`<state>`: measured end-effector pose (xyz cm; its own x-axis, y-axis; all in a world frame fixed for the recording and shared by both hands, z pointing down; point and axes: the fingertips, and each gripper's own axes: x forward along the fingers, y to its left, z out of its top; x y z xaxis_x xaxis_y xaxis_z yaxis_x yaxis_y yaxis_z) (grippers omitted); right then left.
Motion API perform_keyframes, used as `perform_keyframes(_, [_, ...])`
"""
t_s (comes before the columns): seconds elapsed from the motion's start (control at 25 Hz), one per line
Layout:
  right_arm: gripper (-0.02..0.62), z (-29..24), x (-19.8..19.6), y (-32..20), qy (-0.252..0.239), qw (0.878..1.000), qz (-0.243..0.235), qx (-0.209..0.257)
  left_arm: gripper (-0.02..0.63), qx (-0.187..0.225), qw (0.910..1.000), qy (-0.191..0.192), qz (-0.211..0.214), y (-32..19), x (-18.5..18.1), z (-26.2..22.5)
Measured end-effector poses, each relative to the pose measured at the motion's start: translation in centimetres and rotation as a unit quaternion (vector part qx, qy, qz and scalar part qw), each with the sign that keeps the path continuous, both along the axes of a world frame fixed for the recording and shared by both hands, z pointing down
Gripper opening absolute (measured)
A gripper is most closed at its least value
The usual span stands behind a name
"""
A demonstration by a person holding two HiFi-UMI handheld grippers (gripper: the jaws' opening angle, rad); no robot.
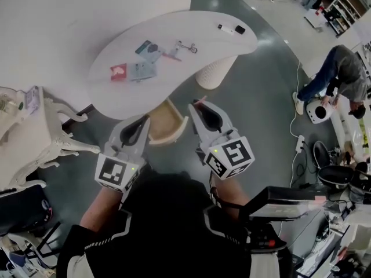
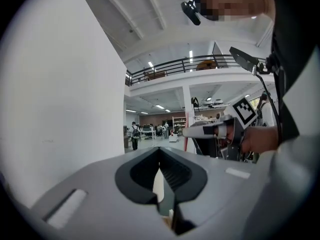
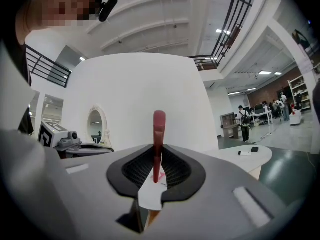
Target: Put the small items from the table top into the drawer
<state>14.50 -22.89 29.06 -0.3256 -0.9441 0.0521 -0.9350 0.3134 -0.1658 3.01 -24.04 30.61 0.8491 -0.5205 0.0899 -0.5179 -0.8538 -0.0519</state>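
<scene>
- Right gripper point(image 3: 158, 153) is clamped on a thin red packet point(image 3: 159, 126); its print is unreadable.
- Left gripper point(image 2: 160, 156) has its jaws together, holding nothing.
- The open drawer point(image 1: 171, 133) sits between them.

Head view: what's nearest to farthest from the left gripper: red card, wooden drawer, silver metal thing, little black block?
From the left gripper:
1. Open pale wooden drawer, just right of it.
2. Flat red card, farther up, left.
3. Small silver metal thing, beyond, middle.
4. Small black block, far right end.

Small items point(image 1: 142, 68) scattered on table point(image 1: 191, 28); drawer point(image 1: 178, 127) open under near edge; left gripper point(image 1: 141, 120), right gripper point(image 1: 197, 106) side by side before drawer; thin item point(image 3: 158, 129) between right gripper's jaws.
</scene>
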Motion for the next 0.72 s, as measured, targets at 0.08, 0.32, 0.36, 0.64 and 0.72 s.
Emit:
perform_keyframes(0.08, [0.051, 0.3, -0.6, -0.7, 0.001, 1.0, 0.014, -0.005, 0.0, -0.002, 0.9999, 0.004, 0.009, -0.8, -1.1, 0.3])
perform_keyframes(0.32, [0.051, 0.1, -3.2, -2.5, 0.018, 0.999, 0.036, -0.016, 0.0, -0.007, 0.999, 0.015, 0.042, -3.1, -3.5, 0.8])
perform_keyframes(0.36, [0.051, 0.0, -3.6, -2.8, 0.021, 0.999, 0.041, -0.015, 0.0, -0.009, 0.9986, 0.017, 0.049, -3.4, -3.9, 0.9])
perform_keyframes(0.64, [0.051, -0.1, -5.9, -4.0, 0.035, 0.997, 0.07, -0.022, 0.0, -0.021, 0.996, 0.026, 0.083, -5.0, -6.3, 1.7])
perform_keyframes(0.72, [0.051, 0.2, -6.2, -4.2, 0.038, 0.996, 0.073, -0.027, 0.0, -0.023, 0.9951, 0.026, 0.093, -5.3, -6.5, 2.0])
